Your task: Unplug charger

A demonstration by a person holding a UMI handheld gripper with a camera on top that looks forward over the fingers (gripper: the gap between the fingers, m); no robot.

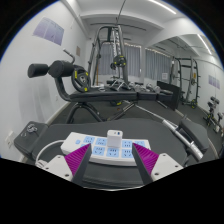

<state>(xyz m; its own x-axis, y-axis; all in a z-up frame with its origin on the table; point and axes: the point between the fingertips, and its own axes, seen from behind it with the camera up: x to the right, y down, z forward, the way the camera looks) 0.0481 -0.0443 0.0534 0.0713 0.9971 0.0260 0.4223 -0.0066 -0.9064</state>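
Note:
A white power strip (103,151) with several blue-marked sockets lies on a dark tabletop (45,135). A white charger (114,136) is plugged into the strip near its far edge. A white cable (160,123) runs from beyond it to the right, and another white cable (50,149) loops off the strip's left end. My gripper (112,162) is open. Its two magenta-padded fingers (76,159) stand on either side of the strip's near part. The charger sits just beyond the fingertips, and neither finger touches it.
Beyond the table is a gym room with a black weight bench (85,88), a metal rack (112,55) and a yellow-rimmed weight (76,80). More dark equipment (190,75) stands at the right by the windows.

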